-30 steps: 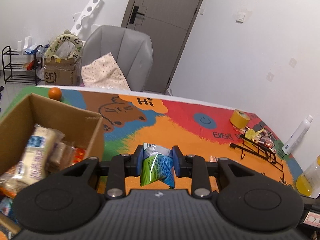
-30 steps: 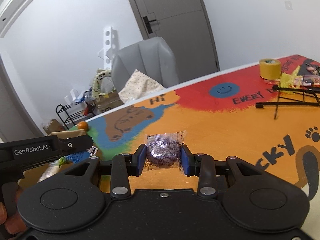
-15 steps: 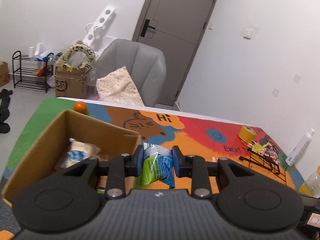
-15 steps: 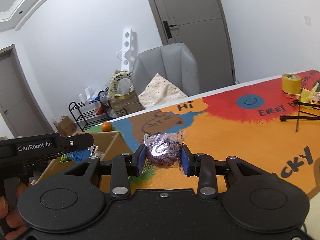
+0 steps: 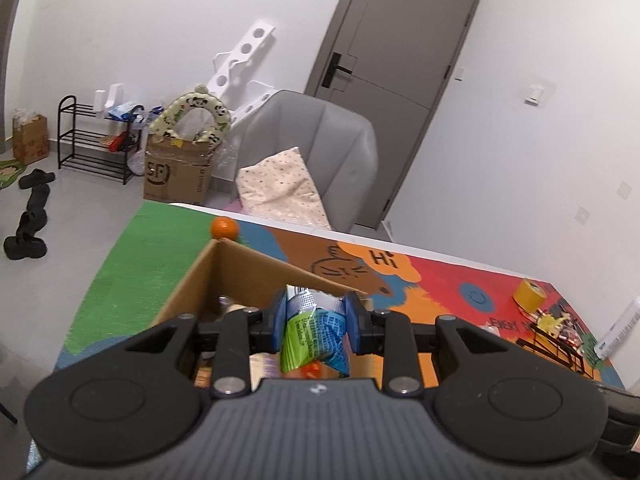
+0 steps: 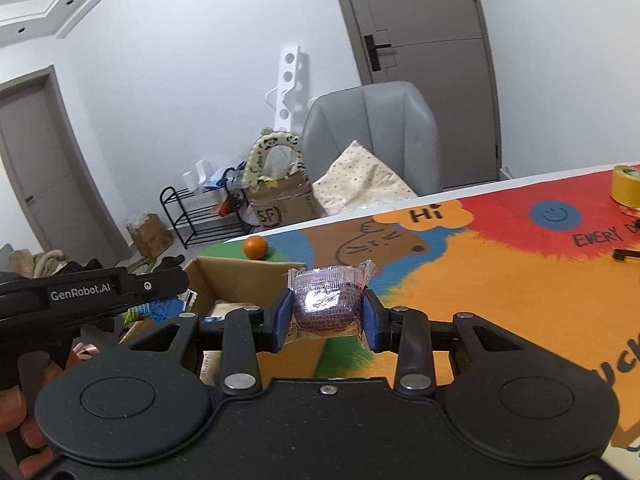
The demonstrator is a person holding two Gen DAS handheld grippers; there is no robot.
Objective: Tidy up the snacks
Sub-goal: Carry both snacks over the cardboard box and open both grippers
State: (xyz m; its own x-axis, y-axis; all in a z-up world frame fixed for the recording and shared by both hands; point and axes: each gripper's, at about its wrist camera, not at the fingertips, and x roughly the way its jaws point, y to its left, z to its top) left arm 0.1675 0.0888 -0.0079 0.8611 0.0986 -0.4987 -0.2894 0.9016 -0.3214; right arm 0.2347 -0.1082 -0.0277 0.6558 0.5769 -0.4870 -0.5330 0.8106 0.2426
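Jaws both clamped: left gripper (image 5: 316, 322) on green-blue packet (image 5: 314, 340), right gripper (image 6: 326, 316) on purple snack (image 6: 326, 306); "GenRobot.AI" legible.

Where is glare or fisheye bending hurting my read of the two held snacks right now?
Right wrist view: a white glare patch sits on the purple wrapped snack in the right gripper, washing out its print. Left wrist view: the green-and-blue packet in the left gripper reads cleanly, without glare. Both views: the door and walls bow toward the edges, and the corners go dark.
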